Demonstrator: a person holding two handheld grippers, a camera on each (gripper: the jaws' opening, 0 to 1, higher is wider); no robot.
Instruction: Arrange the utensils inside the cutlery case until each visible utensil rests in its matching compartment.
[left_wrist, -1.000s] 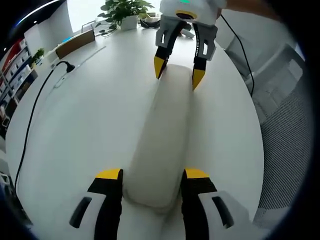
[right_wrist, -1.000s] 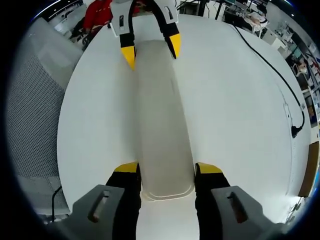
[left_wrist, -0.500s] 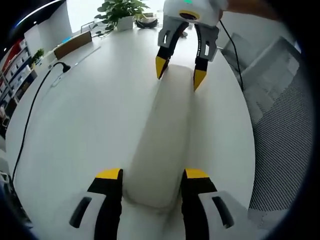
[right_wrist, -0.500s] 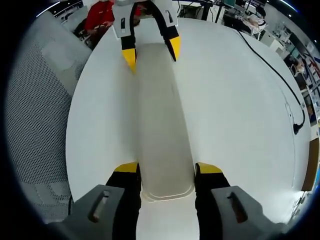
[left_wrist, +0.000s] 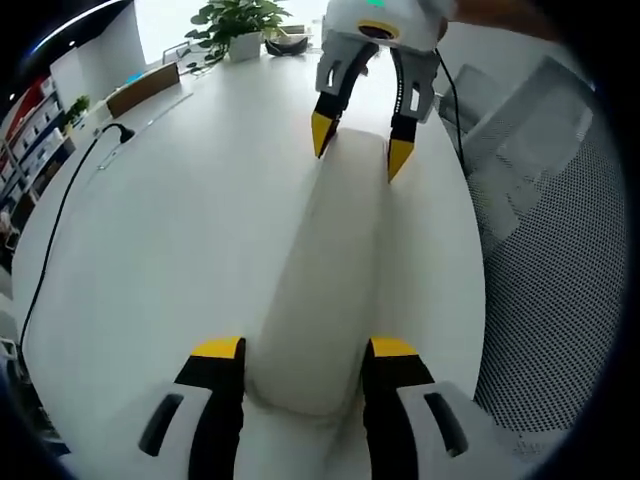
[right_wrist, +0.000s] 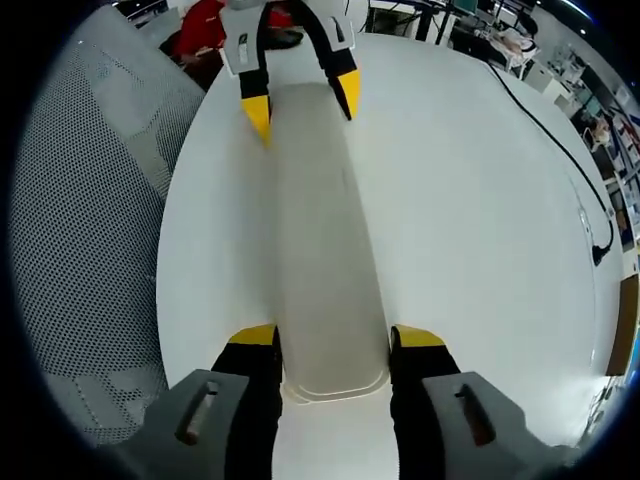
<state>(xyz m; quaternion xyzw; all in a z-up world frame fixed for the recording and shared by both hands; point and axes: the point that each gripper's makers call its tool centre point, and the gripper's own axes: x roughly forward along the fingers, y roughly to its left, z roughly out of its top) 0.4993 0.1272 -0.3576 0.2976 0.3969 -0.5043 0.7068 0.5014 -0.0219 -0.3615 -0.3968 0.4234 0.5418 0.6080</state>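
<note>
A long, cream-white cutlery case (left_wrist: 330, 270) with its lid closed spans the space between my two grippers; no utensils are visible. In the left gripper view my left gripper (left_wrist: 305, 350) has its yellow-tipped jaws pressed on both sides of the near end. My right gripper (left_wrist: 357, 145) clamps the far end. In the right gripper view the same case (right_wrist: 320, 230) runs away from my right gripper (right_wrist: 333, 340), which is shut on its near end. The left gripper (right_wrist: 300, 100) grips the far end. The case lies over the white table (left_wrist: 170, 220).
A grey mesh chair (left_wrist: 560, 280) stands by the table's edge, and this chair (right_wrist: 90, 200) also shows beside the case in the right gripper view. A black cable (left_wrist: 60, 220) crosses the table. A potted plant (left_wrist: 240, 20) and a wooden box (left_wrist: 150, 88) sit at the far end.
The case and both grippers keep their places relative to each other. The table has slid beneath them and the mesh chair looms larger, so the held case has moved toward the chair-side edge.
</note>
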